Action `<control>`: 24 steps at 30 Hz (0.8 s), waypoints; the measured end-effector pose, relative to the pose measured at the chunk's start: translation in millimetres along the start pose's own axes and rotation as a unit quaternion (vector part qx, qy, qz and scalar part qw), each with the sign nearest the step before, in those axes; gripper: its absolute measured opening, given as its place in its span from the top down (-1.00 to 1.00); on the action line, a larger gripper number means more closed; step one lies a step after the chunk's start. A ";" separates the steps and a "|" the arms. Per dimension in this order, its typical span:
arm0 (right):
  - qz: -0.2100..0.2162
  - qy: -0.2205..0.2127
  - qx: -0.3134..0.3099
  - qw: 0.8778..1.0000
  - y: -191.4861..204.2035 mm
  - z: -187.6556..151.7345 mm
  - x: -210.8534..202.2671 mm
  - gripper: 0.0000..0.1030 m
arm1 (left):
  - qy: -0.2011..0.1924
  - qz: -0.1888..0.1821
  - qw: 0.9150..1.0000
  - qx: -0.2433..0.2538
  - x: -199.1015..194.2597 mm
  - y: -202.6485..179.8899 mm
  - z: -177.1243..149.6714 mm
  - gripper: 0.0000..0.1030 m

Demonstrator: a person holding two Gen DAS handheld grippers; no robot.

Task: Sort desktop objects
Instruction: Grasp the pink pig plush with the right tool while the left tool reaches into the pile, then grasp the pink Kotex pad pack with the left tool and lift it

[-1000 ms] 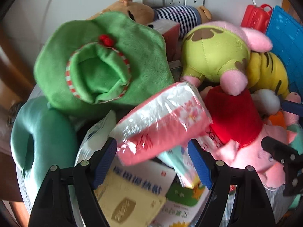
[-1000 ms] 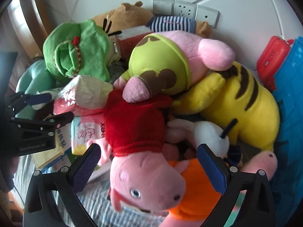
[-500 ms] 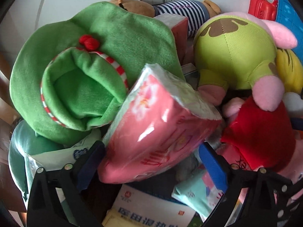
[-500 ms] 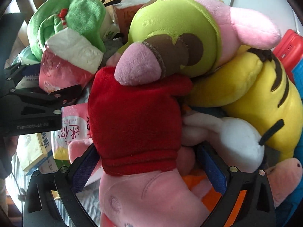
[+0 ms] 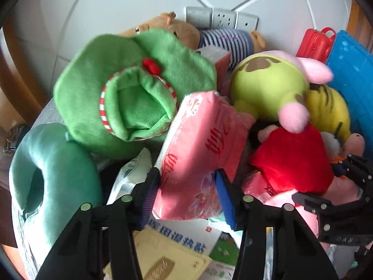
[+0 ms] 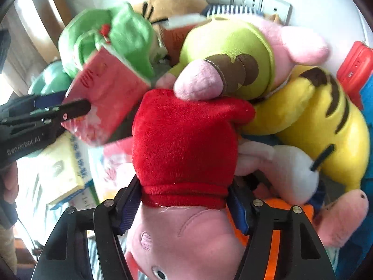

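Pile is sitting against a pale wall w/ a bank of three wall sockets (image 5: 221, 21) at the back. Blue crate (image 5: 349, 74) and red case (image 5: 317, 42) are closing off the right edge; wooden frame is curving along the left. Little open room: plush and packs are touching throughout, bare surface showing only at lower left of the right-wrist view, too washed out to read.

Left tongs (image 5: 188, 196) are closing on the pink tissue pack (image 5: 200, 149); blue pads are pressing both sides of its lower end. Pack is tilting, upper end leaning on the green plush (image 5: 130, 88). Pack is soft, glossy pink film, red characters, floral print near the bottom. Same pack (image 6: 105, 100) is showing in the right-wrist view, left tongs (image 6: 70, 107) clamped on it.

Right tongs (image 6: 184, 200) are closing on the pink pig plush (image 6: 186, 240) at the hem of its red dress (image 6: 184, 140); pads are pressing each side. Pig is lying head toward the camera, dress end butting the lime-clad pink plush (image 6: 228, 53).

Count, visible items:
- Pink tissue pack in grip: 1; further pink pack beneath, approx. 1, partly hidden.
- Pig-type plush: 2 clear, plus a third snout (image 6: 342, 212) at lower right.
- Yellow striped plush (image 6: 321, 116): 1.
- Brown plush in striped shirt (image 5: 223, 42): 1.
- Teal neck pillow (image 5: 46, 168): 1.
- Flat boxes (image 5: 181, 240) under the left tongs: at least 2.
- A hand (image 6: 9, 182) at left edge, partly seen.
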State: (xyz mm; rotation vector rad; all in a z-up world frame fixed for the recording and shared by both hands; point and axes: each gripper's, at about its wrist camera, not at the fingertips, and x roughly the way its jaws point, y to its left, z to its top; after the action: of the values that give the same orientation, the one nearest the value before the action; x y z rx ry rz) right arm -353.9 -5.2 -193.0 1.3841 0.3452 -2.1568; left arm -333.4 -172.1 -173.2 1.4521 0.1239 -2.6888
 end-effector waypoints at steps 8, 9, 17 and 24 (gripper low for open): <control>-0.002 -0.055 0.001 0.998 8.0 -13.0 -69.6 -0.28 | -0.014 -0.022 0.999 -0.019 -53.2 5.6 -25.6 0.63; -0.004 -0.058 0.001 0.998 6.5 -14.1 -74.7 -0.28 | -0.015 -0.023 0.999 -0.028 -58.6 7.9 -28.2 0.49; -0.008 -0.069 0.015 0.997 2.1 -29.3 -90.1 -0.28 | 0.000 -0.005 0.997 -0.080 -57.8 27.8 -51.8 -0.70; -0.001 -0.070 0.015 0.997 -6.5 -20.0 -81.1 -0.29 | 0.034 0.003 0.993 -0.111 -25.1 33.8 -47.4 -0.70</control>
State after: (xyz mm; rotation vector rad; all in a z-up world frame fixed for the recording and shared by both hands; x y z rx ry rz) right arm -316.6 34.9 -129.6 1.2395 0.2622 -2.2536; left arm -276.6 -199.5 -179.2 1.4712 0.4086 -2.5249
